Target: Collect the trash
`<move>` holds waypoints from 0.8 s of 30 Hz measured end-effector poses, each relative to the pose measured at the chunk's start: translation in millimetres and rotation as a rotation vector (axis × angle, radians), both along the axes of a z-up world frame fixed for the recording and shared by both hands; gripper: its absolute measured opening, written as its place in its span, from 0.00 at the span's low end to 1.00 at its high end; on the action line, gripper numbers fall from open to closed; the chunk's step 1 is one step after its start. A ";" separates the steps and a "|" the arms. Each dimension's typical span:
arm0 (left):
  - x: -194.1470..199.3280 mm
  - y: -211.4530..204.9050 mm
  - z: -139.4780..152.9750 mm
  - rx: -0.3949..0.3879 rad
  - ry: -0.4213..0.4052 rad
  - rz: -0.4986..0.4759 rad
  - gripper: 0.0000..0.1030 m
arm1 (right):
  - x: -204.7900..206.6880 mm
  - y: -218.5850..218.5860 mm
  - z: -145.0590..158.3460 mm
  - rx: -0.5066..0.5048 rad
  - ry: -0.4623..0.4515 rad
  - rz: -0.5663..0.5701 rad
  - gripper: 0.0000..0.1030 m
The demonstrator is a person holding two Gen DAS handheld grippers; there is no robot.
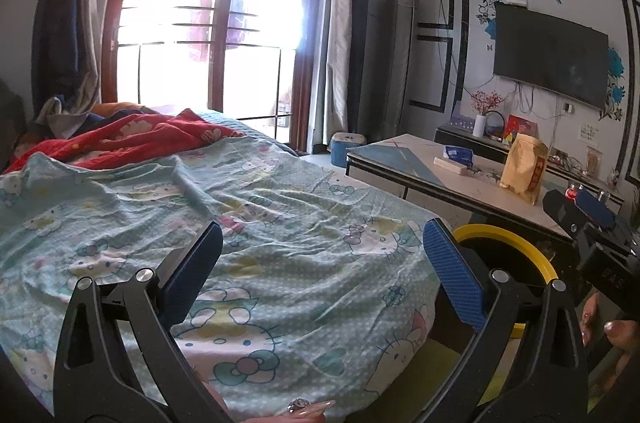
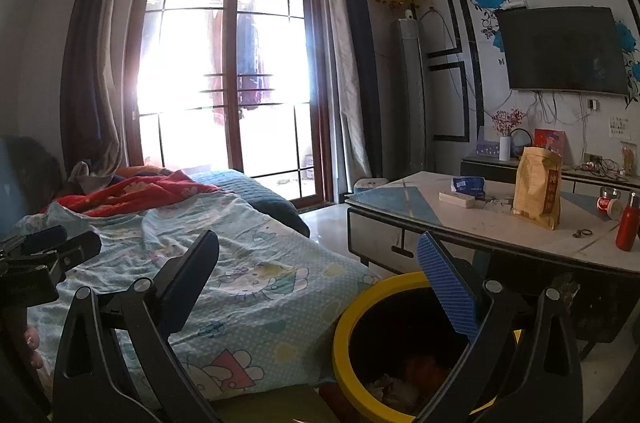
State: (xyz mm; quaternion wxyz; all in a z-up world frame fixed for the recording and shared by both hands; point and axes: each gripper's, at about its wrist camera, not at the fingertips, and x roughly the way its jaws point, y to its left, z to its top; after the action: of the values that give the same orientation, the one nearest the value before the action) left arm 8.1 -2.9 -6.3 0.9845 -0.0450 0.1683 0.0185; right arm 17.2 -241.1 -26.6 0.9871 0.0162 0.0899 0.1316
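Bedroom, bed (image 1: 248, 207) beside bin (image 2: 344, 339); both grippers, left (image 1: 320, 275) and right (image 2: 316, 287), hold jaws apart, empty. Best reach the tabletop (image 2: 500, 223) bag (image 2: 538, 189) squarely.

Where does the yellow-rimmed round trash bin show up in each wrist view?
Left wrist: yellow-rimmed round trash bin at lower right, behind the left gripper's right finger.
Right wrist: bottom centre, beside the bed, partly behind the right gripper.
Shared landmark: the tan paper bag standing on the table.
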 end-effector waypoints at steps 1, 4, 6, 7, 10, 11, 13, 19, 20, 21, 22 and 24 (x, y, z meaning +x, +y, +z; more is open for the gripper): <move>-0.3 -0.2 -0.1 0.000 -0.002 -0.001 0.89 | 0.4 0.4 -0.4 0.000 0.002 0.000 0.94; -1.8 -1.6 0.1 0.001 -0.008 -0.004 0.89 | 0.6 0.4 -0.8 0.000 0.002 0.001 0.94; -2.7 -2.1 0.8 -0.001 -0.010 -0.006 0.89 | 0.6 0.7 -0.8 0.000 0.001 0.000 0.94; -1.8 -1.4 0.5 -0.002 -0.009 -0.007 0.89 | 0.8 1.4 -1.0 -0.001 0.001 0.001 0.94; -1.9 -1.6 0.6 -0.002 -0.010 -0.005 0.89 | 0.7 0.8 -0.9 0.000 0.001 0.000 0.94; -1.9 -1.7 0.6 -0.002 -0.010 -0.005 0.89 | 0.9 1.0 -1.0 0.000 0.002 0.001 0.94; -1.7 -1.9 0.3 -0.001 -0.010 -0.006 0.89 | 0.7 0.8 -1.0 0.000 0.002 0.001 0.94; -2.6 -2.0 0.5 -0.002 -0.011 -0.008 0.89 | 0.8 1.0 -1.3 0.000 0.003 0.000 0.94; -2.7 -2.2 0.5 -0.002 -0.012 -0.008 0.90 | 0.8 1.1 -1.2 -0.001 0.003 0.000 0.94; -2.7 -2.4 0.4 0.000 -0.012 -0.009 0.89 | 0.6 0.5 -1.0 0.000 0.003 0.000 0.94; -2.7 -2.3 0.2 0.000 -0.011 -0.009 0.89 | 0.5 0.6 -1.1 0.000 0.002 0.000 0.94; -2.4 -2.3 0.4 -0.001 -0.009 -0.007 0.89 | 0.6 0.3 -0.9 0.000 0.002 0.001 0.94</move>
State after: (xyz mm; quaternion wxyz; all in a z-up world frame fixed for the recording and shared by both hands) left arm 5.7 -5.2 -6.0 0.9853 -0.0449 0.1642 0.0148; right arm 17.8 -240.9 -27.5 0.9870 0.0165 0.0908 0.1318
